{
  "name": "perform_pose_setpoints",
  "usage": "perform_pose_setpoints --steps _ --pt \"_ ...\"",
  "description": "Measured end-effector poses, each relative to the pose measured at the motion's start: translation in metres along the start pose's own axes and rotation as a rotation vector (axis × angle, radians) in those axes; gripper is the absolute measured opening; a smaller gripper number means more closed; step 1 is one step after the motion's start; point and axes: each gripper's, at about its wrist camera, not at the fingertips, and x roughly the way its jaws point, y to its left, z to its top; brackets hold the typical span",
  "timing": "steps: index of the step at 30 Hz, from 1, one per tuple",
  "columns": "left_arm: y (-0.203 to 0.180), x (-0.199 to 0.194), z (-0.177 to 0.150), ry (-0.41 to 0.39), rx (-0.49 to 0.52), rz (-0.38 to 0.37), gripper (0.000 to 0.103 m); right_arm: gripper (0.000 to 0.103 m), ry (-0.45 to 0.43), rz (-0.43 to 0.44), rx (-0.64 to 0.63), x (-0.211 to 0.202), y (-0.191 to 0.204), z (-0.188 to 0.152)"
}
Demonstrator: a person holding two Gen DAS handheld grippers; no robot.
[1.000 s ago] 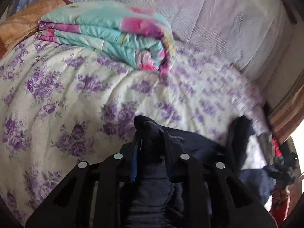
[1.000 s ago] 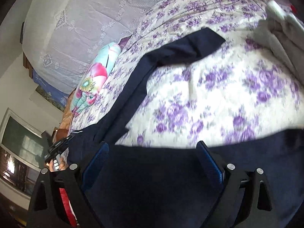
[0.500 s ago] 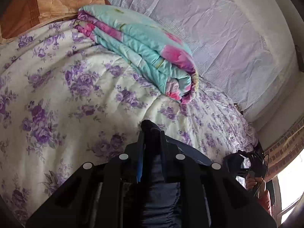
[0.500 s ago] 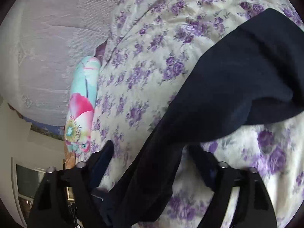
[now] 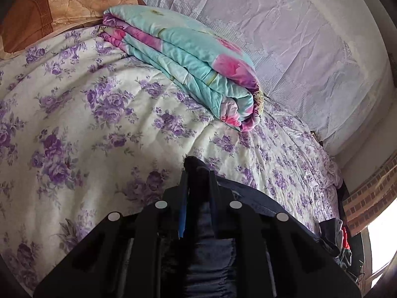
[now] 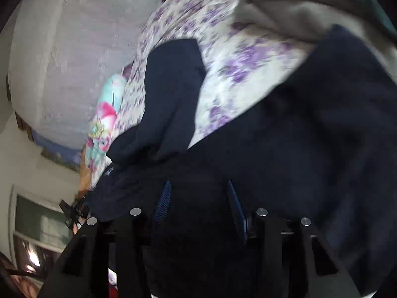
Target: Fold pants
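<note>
I see the bed [image 5: 74,114] filling both views, covered by a cream quilt with purple flowers. A folded turquoise and pink blanket [image 5: 188,57] lies on it near the white lace curtain [image 5: 297,37], with a brown pillow [image 5: 62,7] just beside it at the head.

The dark navy pants [image 6: 285,149] lie spread on the quilt; in the right wrist view one leg [image 6: 173,94] runs away from me and a grey garment [image 6: 285,7] lies beyond. That view is blurred.

My left tool [image 5: 198,176] is clamped on a bunched fold of the pants, with gathered fabric passing back between its fingers. My right tool [image 6: 198,188] sits over the pants with fabric between its blue pads [image 6: 163,198]; its jaws are opening, and I cannot tell whether the pads press on the cloth.
</note>
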Motion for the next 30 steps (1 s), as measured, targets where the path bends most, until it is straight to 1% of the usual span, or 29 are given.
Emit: perform_pose_setpoints --steps 1,2,4,5,6,8,10,13,14,15,17,18,19,20,21,22,23,24,25,26,28,30 --pt "0.001 0.001 0.0 0.002 -0.003 0.001 0.015 0.05 -0.046 0.015 0.026 -0.015 -0.004 0.001" --pt "0.003 0.002 -0.001 0.005 -0.01 0.001 0.015 0.051 -0.085 0.029 0.023 -0.025 -0.002 0.005" --pt "0.006 0.004 -0.002 0.009 -0.02 0.002 0.015 0.06 -0.124 0.009 -0.011 -0.028 0.014 0.019" --pt "0.008 0.005 -0.003 0.013 -0.028 0.002 0.015 0.066 -0.133 -0.015 -0.026 -0.024 0.024 0.026" --pt "0.01 0.006 -0.004 0.017 -0.036 0.002 0.015 0.067 -0.136 -0.038 -0.058 -0.017 0.039 0.034" --pt "0.013 0.007 -0.005 0.024 -0.049 -0.002 0.016 0.068 -0.139 -0.076 -0.159 0.004 0.075 0.049" --pt "0.015 0.007 -0.005 0.029 -0.06 -0.008 0.016 0.07 -0.128 -0.132 -0.252 0.029 0.11 0.061" --pt "0.016 0.007 -0.004 0.031 -0.062 -0.013 0.016 0.071 -0.06 -0.206 -0.382 0.07 0.147 0.069" --pt "0.016 0.008 -0.004 0.034 -0.062 -0.014 0.016 0.071 -0.022 -0.254 -0.436 0.089 0.16 0.068" --pt "0.017 0.009 -0.004 0.037 -0.065 -0.015 0.016 0.071 0.013 -0.32 -0.501 0.109 0.171 0.066" --pt "0.019 0.01 -0.003 0.047 -0.078 -0.023 0.016 0.07 0.032 -0.494 -0.666 0.146 0.189 0.058" --pt "0.02 0.011 -0.003 0.051 -0.084 -0.028 0.016 0.069 0.036 -0.564 -0.735 0.159 0.191 0.054" --pt "0.021 0.011 -0.003 0.055 -0.09 -0.033 0.016 0.068 0.052 -0.63 -0.773 0.174 0.19 0.052" --pt "0.021 0.011 -0.003 0.056 -0.092 -0.035 0.016 0.064 0.067 -0.668 -0.778 0.178 0.179 0.052" --pt "0.021 0.011 -0.003 0.057 -0.092 -0.034 0.016 0.056 0.083 -0.695 -0.76 0.184 0.17 0.055" --pt "0.02 0.011 -0.003 0.056 -0.089 -0.032 0.016 0.054 0.092 -0.707 -0.745 0.187 0.159 0.059" --pt "0.02 0.012 -0.003 0.056 -0.085 -0.03 0.016 0.052 0.09 -0.69 -0.735 0.187 0.151 0.061" --pt "0.019 0.012 -0.003 0.056 -0.08 -0.026 0.016 0.04 0.071 -0.669 -0.735 0.183 0.147 0.061" --pt "0.019 0.012 -0.003 0.056 -0.074 -0.021 0.016 0.029 0.048 -0.676 -0.741 0.179 0.147 0.06" --pt "0.018 0.012 -0.003 0.057 -0.071 -0.019 0.017 0.02 0.034 -0.65 -0.729 0.172 0.147 0.06" --pt "0.018 0.012 -0.003 0.058 -0.072 -0.019 0.017 0.018 -0.028 -0.562 -0.677 0.147 0.155 0.059" --pt "0.018 0.012 -0.003 0.058 -0.073 -0.019 0.017 0.017 -0.135 -0.45 -0.603 0.098 0.158 0.059"
